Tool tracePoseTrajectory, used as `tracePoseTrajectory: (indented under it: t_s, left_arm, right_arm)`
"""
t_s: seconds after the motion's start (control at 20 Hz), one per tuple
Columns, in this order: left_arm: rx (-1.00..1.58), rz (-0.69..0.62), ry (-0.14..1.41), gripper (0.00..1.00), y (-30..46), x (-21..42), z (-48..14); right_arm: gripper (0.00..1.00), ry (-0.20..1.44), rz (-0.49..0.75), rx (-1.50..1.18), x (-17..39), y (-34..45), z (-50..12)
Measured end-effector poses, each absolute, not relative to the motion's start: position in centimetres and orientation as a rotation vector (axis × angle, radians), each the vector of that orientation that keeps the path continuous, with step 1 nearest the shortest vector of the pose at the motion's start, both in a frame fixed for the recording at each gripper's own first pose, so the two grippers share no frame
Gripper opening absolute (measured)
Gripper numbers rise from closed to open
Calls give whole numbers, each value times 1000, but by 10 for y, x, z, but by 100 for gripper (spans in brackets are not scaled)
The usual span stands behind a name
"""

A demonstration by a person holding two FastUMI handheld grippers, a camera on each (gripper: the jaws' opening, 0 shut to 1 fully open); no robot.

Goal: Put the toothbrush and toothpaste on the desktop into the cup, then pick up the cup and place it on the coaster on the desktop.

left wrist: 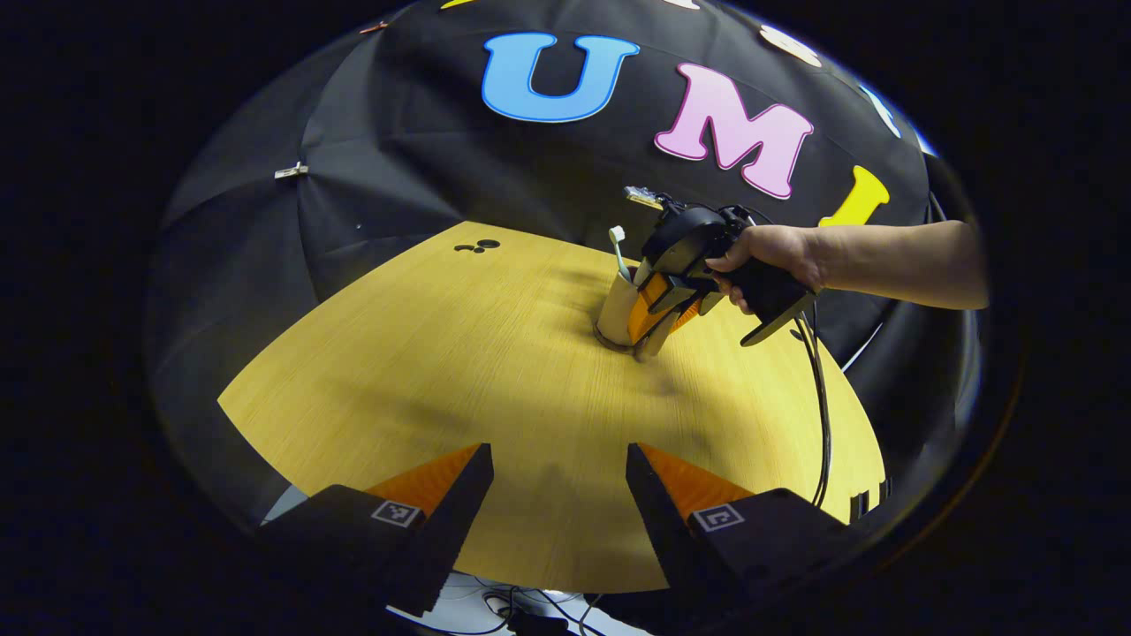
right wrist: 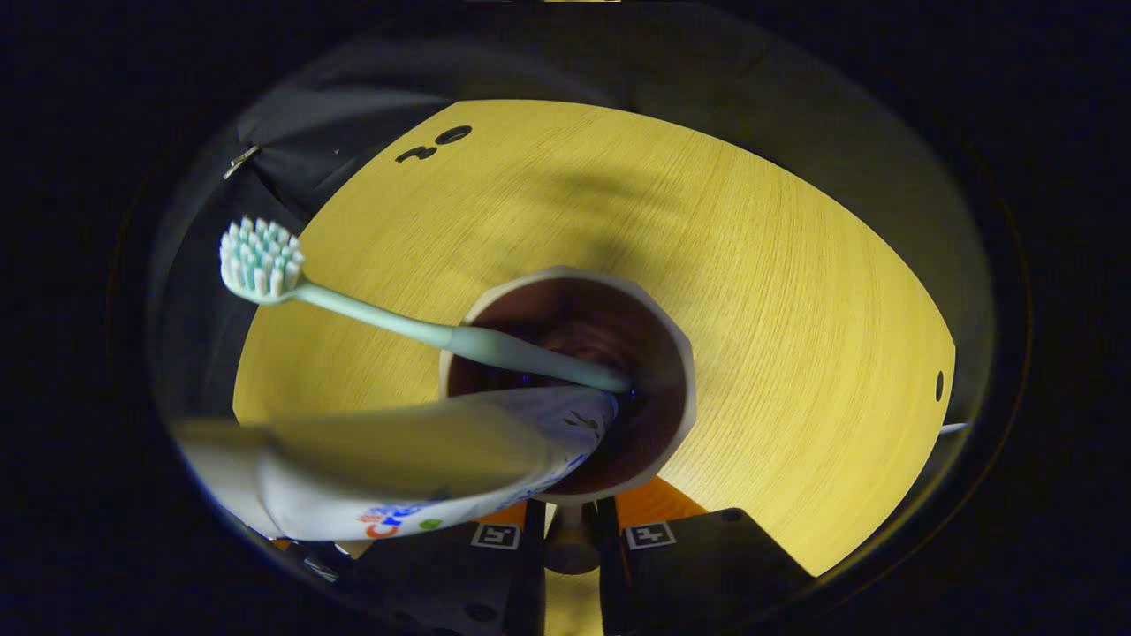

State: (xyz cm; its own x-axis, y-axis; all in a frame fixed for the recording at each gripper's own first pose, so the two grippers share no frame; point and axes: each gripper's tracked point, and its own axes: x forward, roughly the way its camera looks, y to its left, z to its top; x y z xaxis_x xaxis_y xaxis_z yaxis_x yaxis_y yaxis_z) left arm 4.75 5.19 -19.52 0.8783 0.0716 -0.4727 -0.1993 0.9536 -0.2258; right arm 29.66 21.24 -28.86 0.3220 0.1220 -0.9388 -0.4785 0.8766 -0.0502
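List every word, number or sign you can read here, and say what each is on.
Print on the toothpaste tube: partly hidden and blurred, not readable.
Black marks on the tabletop: no clear text.
Square tags on the left hand-held gripper: coded patterns, no words.

Recording booth, black cloth wall [left wrist: 398,150] clipped in folds, bare yellow wood-grain desktop [left wrist: 424,371]; cables [left wrist: 822,397] trailing off its edge

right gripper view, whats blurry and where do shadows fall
Right gripper view: the toothpaste near the lens is soft, the toothbrush bristles sharp, the cup interior dark. Left gripper view: fisheye bends the table edge, a soft shadow beside the right gripper.
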Motion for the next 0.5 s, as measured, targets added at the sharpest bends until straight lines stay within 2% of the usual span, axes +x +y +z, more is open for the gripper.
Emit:
tracePoseTrajectory:
  t_s: [0.1, 0.15, 0.2, 0.25, 0.3, 0.35, 0.4, 0.45, 0.5]
  left_arm:
    - [-273, 147, 480, 96, 53, 43, -196]
    - [-267, 149, 480, 96, 53, 41, -196]
    - [-260, 149, 478, 96, 53, 40, -194]
    - [-252, 150, 476, 96, 52, 38, -192]
    - [-246, 149, 472, 96, 52, 37, -190]
    - [-243, 147, 470, 96, 50, 35, -189]
    - [-241, 146, 470, 96, 49, 34, -188]
    - [-242, 145, 471, 96, 48, 32, -187]
    - [-243, 142, 471, 96, 47, 30, -185]
  right_arm:
    - [29, 1184, 399, -355, 297, 216, -289]
    - [26, 1184, 412, -346, 293, 217, -286]
    - [33, 1189, 423, -336, 291, 217, -283]
    - [34, 1186, 427, -322, 289, 218, -278]
    - [26, 1180, 428, -313, 290, 218, -277]
    - [38, 1177, 430, -301, 289, 218, -274]
    - [33, 1177, 431, -285, 284, 218, -268]
    - [50, 1168, 433, -265, 281, 218, -262]
    - [56, 1156, 439, -249, 280, 217, -253]
